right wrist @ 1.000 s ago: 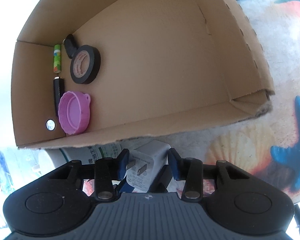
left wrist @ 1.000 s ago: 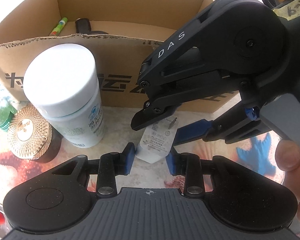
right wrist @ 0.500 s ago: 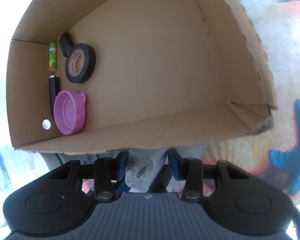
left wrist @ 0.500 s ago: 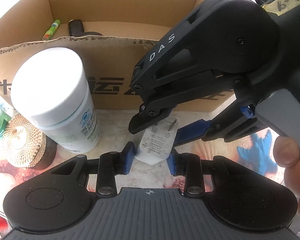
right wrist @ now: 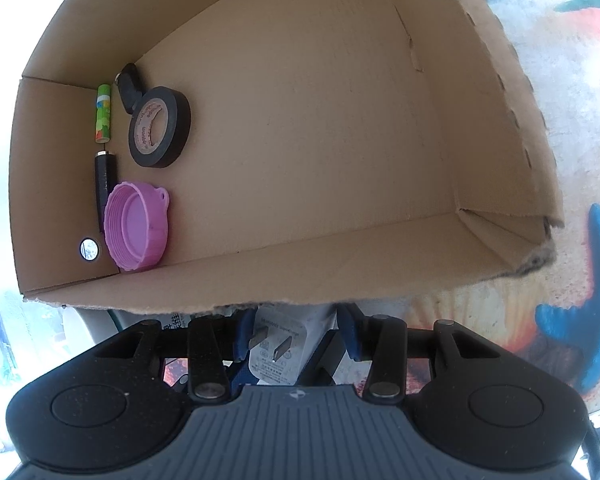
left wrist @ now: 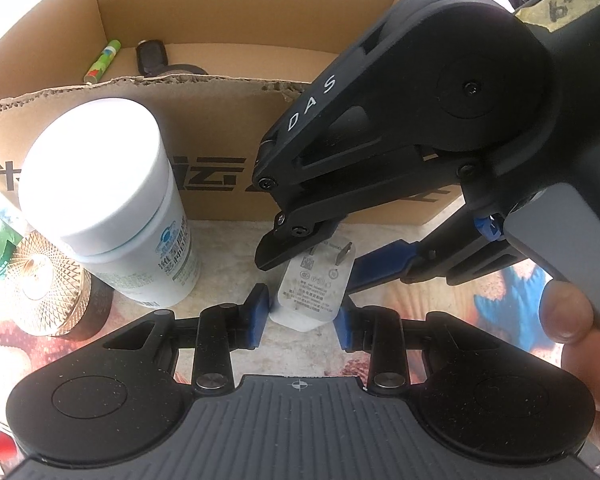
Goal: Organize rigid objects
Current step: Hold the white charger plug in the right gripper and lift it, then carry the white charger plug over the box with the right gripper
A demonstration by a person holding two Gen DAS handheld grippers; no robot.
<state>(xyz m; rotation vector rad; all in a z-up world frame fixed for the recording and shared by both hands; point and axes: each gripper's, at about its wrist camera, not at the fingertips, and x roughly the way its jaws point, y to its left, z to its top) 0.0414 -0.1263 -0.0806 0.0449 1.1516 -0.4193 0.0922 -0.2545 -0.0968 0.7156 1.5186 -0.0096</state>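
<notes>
Since a second ago the right tongs [right wrist: 296, 340] have carried the white plastic plug adapter [right wrist: 278, 350] closer over the brown cardboard box [right wrist: 340, 264] rim at 12 o'clock. Both tongs pinch it, left tongs [left wrist: 300, 316] steadying for handover, I judge. Farther, at 10 o'clock, black tape roll [right wrist: 159, 126] lies inside.

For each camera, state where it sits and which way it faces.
Left wrist: rides the left gripper, facing the cardboard box wall; shows the right gripper and a thumb.
Right wrist: rides the right gripper, looking down into the cardboard box.
Shared: the white charger and the box.
</notes>
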